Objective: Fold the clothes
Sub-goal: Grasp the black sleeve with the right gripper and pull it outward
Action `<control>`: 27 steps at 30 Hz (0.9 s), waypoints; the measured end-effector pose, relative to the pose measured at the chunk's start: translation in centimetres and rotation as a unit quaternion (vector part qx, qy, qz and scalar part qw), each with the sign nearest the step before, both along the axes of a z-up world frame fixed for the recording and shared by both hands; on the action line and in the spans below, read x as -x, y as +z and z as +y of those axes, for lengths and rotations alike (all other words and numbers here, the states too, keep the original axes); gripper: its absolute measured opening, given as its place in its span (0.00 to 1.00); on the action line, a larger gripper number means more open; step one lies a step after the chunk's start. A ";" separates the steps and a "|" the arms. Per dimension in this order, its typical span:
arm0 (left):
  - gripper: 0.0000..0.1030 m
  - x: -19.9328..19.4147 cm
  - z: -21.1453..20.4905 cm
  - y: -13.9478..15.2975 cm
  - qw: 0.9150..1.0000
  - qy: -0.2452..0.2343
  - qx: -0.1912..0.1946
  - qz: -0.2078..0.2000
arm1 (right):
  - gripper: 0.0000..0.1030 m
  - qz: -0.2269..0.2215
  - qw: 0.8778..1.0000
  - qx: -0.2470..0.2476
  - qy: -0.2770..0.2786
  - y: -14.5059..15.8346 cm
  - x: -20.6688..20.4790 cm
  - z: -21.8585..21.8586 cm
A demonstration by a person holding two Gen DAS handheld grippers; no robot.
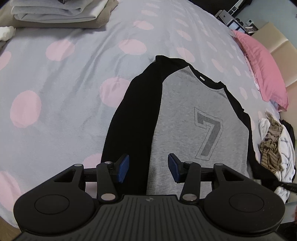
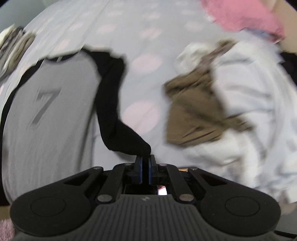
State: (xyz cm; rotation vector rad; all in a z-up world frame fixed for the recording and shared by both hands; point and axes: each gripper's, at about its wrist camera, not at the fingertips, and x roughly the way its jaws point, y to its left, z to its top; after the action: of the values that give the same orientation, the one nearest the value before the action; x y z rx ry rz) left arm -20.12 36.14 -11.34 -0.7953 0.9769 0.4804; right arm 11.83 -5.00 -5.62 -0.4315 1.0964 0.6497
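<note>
a grey shirt [image 1: 187,118] with black sleeves and a printed 7 lies flat, front up, on a bed [image 1: 61,77] covered in a grey sheet with pink dots. the left tongs [image 1: 148,167] hang spread wide just above the shirt's lower part, one pad over the folded-in black sleeve, the other over the grey body, gripping nothing. the right tongs [image 2: 145,166] are pressed together, pinching the end of the other black sleeve [image 2: 111,96], which rises off the bed toward them. a heap of pale and brown clothes [image 2: 222,103] lies just right of the shirt, a pink pillow [image 1: 263,74] beyond, folded laundry [image 1: 55,13] at the far corner.
</note>
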 end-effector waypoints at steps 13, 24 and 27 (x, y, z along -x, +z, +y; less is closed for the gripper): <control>0.43 0.2 0.3 -0.5 1.000 0.013 0.004 0.008 | 0.07 -0.186 0.979 0.077 -0.036 6.6 -5.7 -2.4; 0.43 -0.3 0.4 -1.2 1.000 0.010 0.008 0.020 | 0.07 -0.095 0.991 0.092 0.006 0.3 -4.7 -3.3; 0.43 -0.4 0.4 -1.4 1.000 0.011 0.010 0.024 | 0.08 -0.055 0.995 0.084 0.011 -1.5 -4.2 -3.3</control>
State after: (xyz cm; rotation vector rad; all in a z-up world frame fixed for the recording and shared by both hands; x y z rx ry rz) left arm -19.75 36.55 -12.75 -0.8159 1.0198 0.5128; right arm 16.07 -8.31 -7.15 -0.6181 1.0453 0.5495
